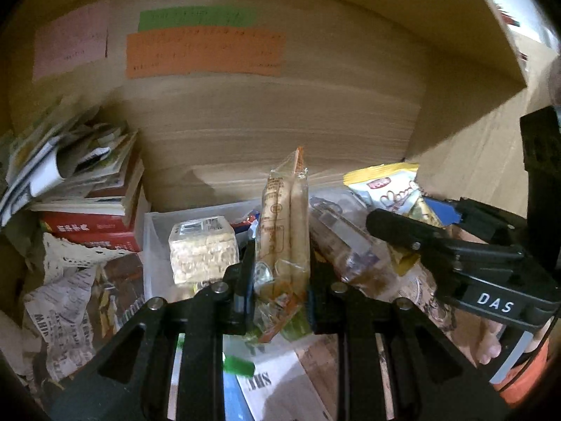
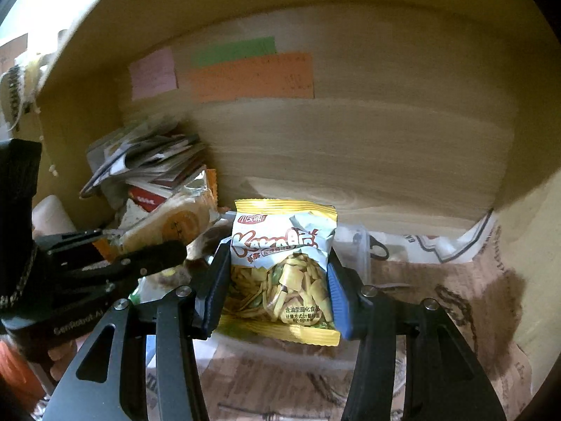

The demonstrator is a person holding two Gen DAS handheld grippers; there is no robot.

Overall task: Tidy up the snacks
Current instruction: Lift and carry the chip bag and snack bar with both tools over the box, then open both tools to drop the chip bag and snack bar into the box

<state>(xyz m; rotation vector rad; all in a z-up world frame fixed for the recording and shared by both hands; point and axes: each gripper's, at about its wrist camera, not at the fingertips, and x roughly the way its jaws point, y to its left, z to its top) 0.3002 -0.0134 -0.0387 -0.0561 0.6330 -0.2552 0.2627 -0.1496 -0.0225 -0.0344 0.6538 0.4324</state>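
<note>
Crinkly yellow snack bag (image 2: 282, 270), clear biscuit pack (image 1: 284, 231), both clamped

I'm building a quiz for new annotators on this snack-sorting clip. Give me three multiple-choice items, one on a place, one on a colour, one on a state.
1. Where is the rice-crisp block?
A. In the clear plastic bin
B. On the stack of books
C. In a gripper

2. What colour is the widest sticky note on the back wall?
A. Pink
B. Orange
C. Blue

3. What is the right hand-held gripper doing?
A. Hanging open and empty
B. Shut on nothing
C. Shut on the yellow-edged chip packet

Answers:
1. A, since the block stands inside the bin's wall, right of the books.
2. B, since the orange strip spans widest, under the green one.
3. C, since both pads press the packet's sides; the left hand-held gripper likewise clamps the biscuit-stick packet.
</note>
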